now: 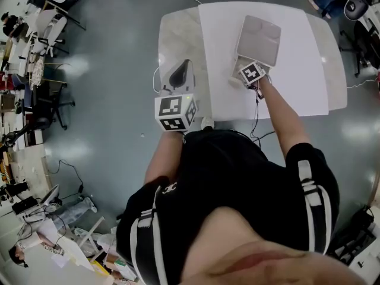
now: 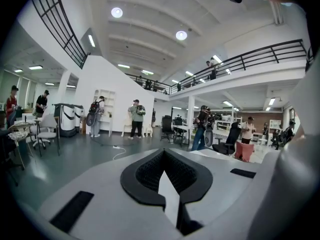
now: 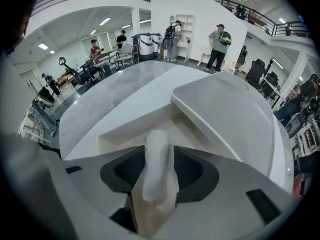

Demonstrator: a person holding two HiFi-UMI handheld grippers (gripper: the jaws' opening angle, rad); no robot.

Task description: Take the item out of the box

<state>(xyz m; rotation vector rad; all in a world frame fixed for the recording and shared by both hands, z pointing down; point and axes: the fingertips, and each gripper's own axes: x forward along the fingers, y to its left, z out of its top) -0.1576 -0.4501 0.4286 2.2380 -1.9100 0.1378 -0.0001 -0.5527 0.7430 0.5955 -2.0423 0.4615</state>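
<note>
Your right claw (image 3: 160,173) hangs spread over the open box (image 3: 131,124); the white item (image 3: 158,149) lies lengthwise between its jaws.

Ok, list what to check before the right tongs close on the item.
1. Lid open: ok, it is swung back off the box.
2. Item between the right tongs: ok, it lies in the box, in line with the gap.
3. Right tongs open wide enough: ok, a jaw stands on each side of the item.
4. Pads free of the item: cannot tell, the gaps look very slim.
5. Left tongs out of the way: ok, shut, empty, apart from the box.
6. Box braced: not ok, nothing holds it down.
</note>
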